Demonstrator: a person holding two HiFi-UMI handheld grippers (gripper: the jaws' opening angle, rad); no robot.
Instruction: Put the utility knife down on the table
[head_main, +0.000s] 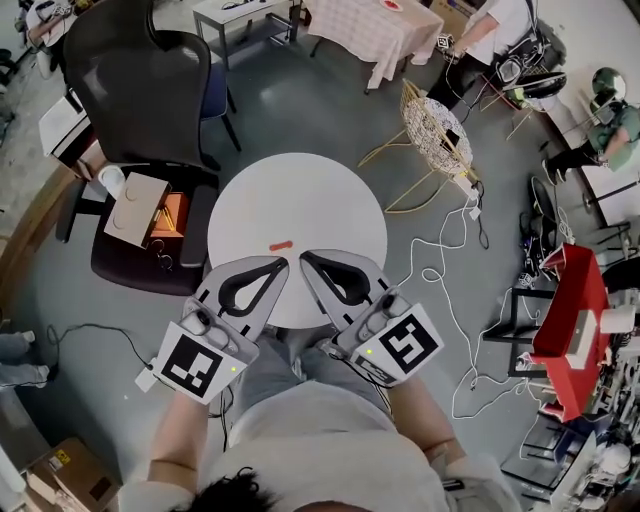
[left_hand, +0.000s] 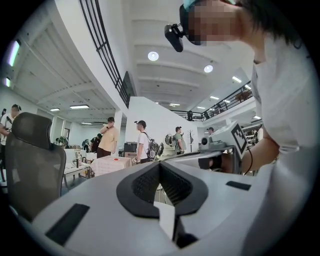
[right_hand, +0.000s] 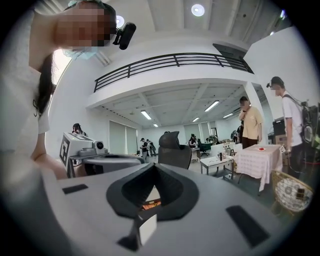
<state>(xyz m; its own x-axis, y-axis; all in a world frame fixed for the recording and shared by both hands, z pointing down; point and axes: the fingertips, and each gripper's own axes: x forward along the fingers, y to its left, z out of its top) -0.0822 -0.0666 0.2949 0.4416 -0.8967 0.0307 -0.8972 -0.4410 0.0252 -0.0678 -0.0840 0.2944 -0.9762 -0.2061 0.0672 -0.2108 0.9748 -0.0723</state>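
**Knife lies flat on the table, both tongs empty**

The utility knife (head_main: 280, 245), a small orange sliver, lies on the round, smooth white table (head_main: 300, 190) at centre frame. Its long axis runs left to right, tipped slightly. It sits just above the tips of my left gripper (head_main: 281, 264), which is nearer than my right gripper (head_main: 306, 258). Both have their ribbed black pads closed together on nothing. I judge the putting-down done.

The knife (head_main: 279, 245) is orange-red; the table (head_main: 330, 190) is plain white. The left gripper (head_main: 284, 263) and right gripper (head_main: 304, 258) are pale grey with black linings and black-and-white square markers. The chair (head_main: 140, 80) is black, the cloth (head_main: 355, 25) checked.
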